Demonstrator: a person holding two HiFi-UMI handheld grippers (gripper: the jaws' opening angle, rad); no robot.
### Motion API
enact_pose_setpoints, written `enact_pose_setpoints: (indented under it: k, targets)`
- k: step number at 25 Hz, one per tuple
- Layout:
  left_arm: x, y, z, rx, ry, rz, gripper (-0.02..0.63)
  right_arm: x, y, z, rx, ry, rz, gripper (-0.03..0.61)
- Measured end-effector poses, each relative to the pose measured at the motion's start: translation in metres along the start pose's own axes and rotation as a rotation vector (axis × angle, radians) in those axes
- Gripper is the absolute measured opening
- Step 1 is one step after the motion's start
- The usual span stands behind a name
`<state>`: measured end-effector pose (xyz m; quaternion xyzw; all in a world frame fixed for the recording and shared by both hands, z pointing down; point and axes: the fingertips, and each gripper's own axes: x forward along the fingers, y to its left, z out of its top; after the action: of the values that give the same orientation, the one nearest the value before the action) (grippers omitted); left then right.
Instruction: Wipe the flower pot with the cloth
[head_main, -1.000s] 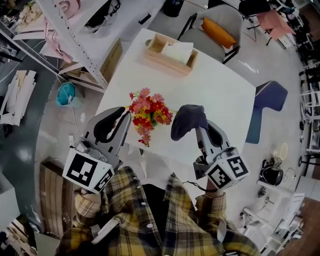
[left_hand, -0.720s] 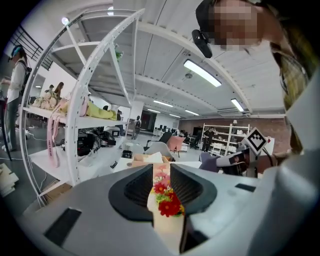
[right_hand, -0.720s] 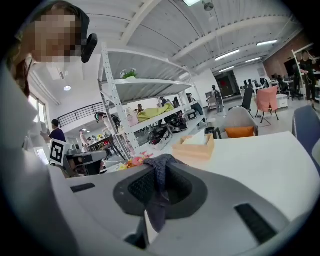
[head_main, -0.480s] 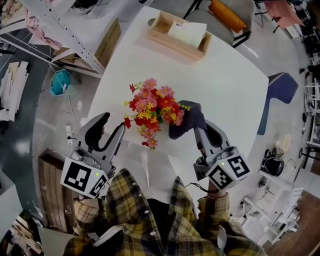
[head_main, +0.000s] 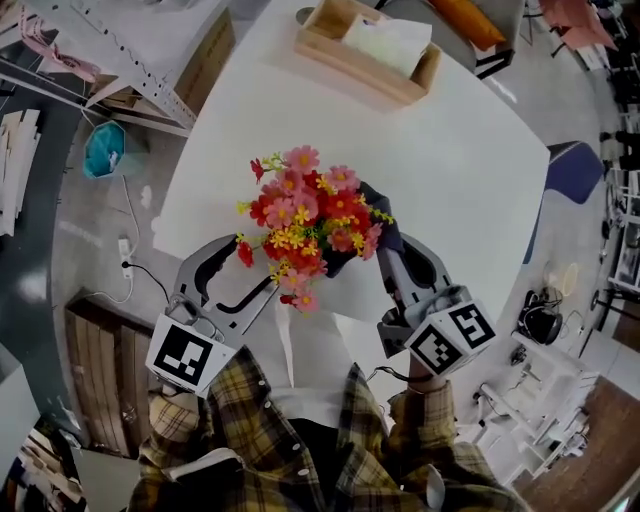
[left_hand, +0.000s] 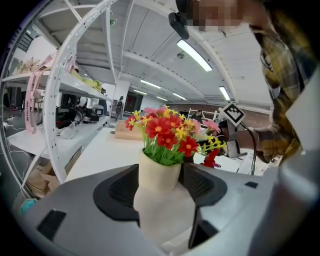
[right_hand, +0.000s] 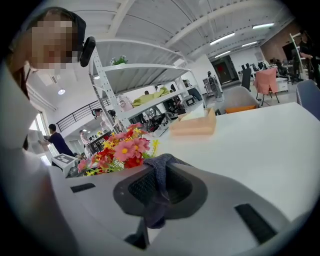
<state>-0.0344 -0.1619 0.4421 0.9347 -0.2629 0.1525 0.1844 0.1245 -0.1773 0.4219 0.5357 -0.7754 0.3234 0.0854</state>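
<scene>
A cream flower pot (left_hand: 159, 182) with red, pink and yellow flowers (head_main: 305, 225) stands near the front edge of the white table (head_main: 450, 170). In the head view the blooms hide the pot. My left gripper (head_main: 250, 272) is at the pot's left. Its jaws are opening, and in the left gripper view the pot's neck stands between them at my left gripper (left_hand: 160, 172). My right gripper (head_main: 392, 250) is just right of the flowers, shut on a dark grey cloth (right_hand: 159, 167) that hangs over its pads. The cloth (head_main: 385, 222) lies against the blooms.
A wooden box (head_main: 370, 52) holding white tissue sits at the table's far side. A white metal shelf rack (head_main: 120, 50) stands to the left, a blue chair (head_main: 565, 165) to the right. A teal object (head_main: 100, 150) and a cable lie on the floor at left.
Both grippers have come down towards the table beside the flowers. The left jaws, shut a second ago, have spread apart. The right gripper keeps its hold on the cloth.
</scene>
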Motion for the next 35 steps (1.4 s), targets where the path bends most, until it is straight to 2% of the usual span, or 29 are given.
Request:
enact_pose_setpoints:
  k: [10, 24, 35]
  targets:
    - [0.049, -0.003, -0.012, 0.024, -0.022, -0.07, 0.345, 0.025, -0.013, -0.02, 0.042, 0.021, 0.01, 0.011]
    - [0.065, 0.0, -0.009, 0.079, -0.041, -0.057, 0.351, 0.052, 0.006, -0.047, 0.07, 0.1, 0.109, 0.011]
    - [0.071, 0.005, -0.004, 0.15, -0.013, -0.133, 0.35, 0.06, -0.002, -0.043, 0.08, 0.144, 0.135, 0.011]
